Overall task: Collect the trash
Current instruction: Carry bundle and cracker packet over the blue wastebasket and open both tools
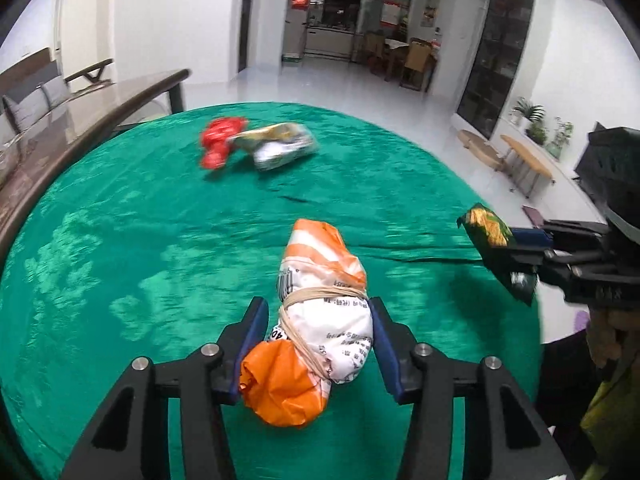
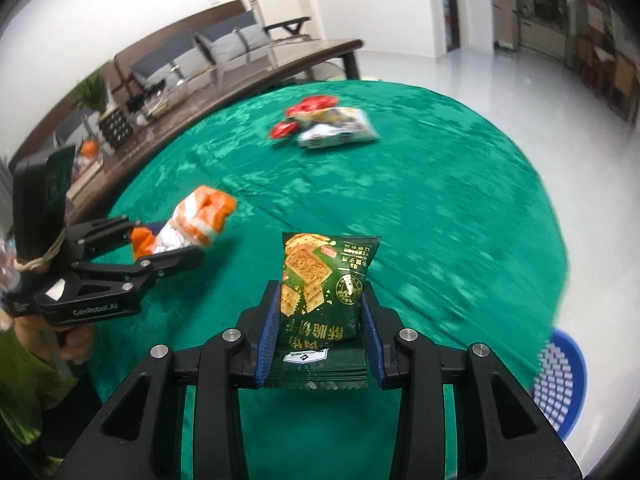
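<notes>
My left gripper (image 1: 318,312) is shut on an orange and white wrapper bundle (image 1: 320,320) tied with a rubber band, held above the green tablecloth (image 1: 160,240). The bundle also shows in the right wrist view (image 2: 196,220). My right gripper (image 2: 320,304) is shut on a dark green cracker packet (image 2: 324,280), held upright above the cloth; the packet also shows in the left wrist view (image 1: 496,248). A red wrapper (image 1: 218,140) and a white and yellow packet (image 1: 282,146) lie together on the far side of the table.
A blue slotted basket (image 2: 560,384) stands on the floor to the right of the table. A long dark wooden table (image 2: 240,76) with small items and a sofa (image 2: 192,52) are to the left. White floor lies beyond the round table.
</notes>
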Tool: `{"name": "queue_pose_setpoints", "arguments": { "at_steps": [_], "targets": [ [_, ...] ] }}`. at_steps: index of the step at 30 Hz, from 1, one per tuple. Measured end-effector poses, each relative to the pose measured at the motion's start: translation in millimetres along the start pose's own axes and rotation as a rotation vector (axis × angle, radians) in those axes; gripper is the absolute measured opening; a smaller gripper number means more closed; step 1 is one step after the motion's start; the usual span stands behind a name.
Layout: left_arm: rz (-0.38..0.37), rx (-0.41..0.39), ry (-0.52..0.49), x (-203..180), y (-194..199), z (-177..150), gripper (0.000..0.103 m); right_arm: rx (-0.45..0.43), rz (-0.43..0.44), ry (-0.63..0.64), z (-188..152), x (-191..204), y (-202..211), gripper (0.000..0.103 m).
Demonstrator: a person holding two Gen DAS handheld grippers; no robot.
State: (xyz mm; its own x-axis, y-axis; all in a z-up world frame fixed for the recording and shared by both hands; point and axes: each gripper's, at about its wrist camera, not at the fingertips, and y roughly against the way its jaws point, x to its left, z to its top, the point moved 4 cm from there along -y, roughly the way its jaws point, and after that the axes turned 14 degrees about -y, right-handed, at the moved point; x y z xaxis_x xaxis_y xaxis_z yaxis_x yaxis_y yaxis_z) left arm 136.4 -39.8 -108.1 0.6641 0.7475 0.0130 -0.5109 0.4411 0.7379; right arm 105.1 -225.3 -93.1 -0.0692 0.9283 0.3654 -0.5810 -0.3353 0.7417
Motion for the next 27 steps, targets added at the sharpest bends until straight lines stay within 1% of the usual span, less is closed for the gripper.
{"name": "queue_pose_setpoints", "arguments": {
  "at_steps": [2, 6, 8, 12, 14, 17, 20, 24, 27],
  "targets": [
    [-0.034, -0.004, -0.013, -20, -1, 9, 0.051, -0.008, -0.032, -0.022, 0, -25, 17, 0.038],
    [-0.134, -0.011, -0.046, -74, -9, 34, 0.051, -0.023, -0.176, -0.064, -1, -91, 51, 0.038],
    [-0.176, -0.014, -0.07, -102, -16, 48, 0.051, -0.023, -0.24, -0.108, -3, -127, 65, 0.038],
    [-0.229, -0.012, -0.126, -159, -38, 75, 0.051, -0.017, -0.325, -0.192, -7, -191, 84, 0.038],
    [-0.25, -0.008, -0.142, -183, -52, 86, 0.051, -0.018, -0.358, -0.22, -9, -216, 88, 0.038],
    [-0.28, 0.0, -0.155, -213, -76, 98, 0.051, -0.022, -0.384, -0.263, -16, -246, 91, 0.038],
    [-0.308, 0.017, -0.167, -238, -102, 107, 0.052, -0.016, -0.388, -0.31, -24, -270, 93, 0.038],
    [-0.321, 0.051, -0.201, -270, -138, 112, 0.052, -0.009, -0.39, -0.361, -30, -292, 96, 0.038],
    [-0.316, 0.064, -0.227, -285, -156, 113, 0.052, -0.011, -0.391, -0.388, -33, -307, 98, 0.038]
  ]
}}
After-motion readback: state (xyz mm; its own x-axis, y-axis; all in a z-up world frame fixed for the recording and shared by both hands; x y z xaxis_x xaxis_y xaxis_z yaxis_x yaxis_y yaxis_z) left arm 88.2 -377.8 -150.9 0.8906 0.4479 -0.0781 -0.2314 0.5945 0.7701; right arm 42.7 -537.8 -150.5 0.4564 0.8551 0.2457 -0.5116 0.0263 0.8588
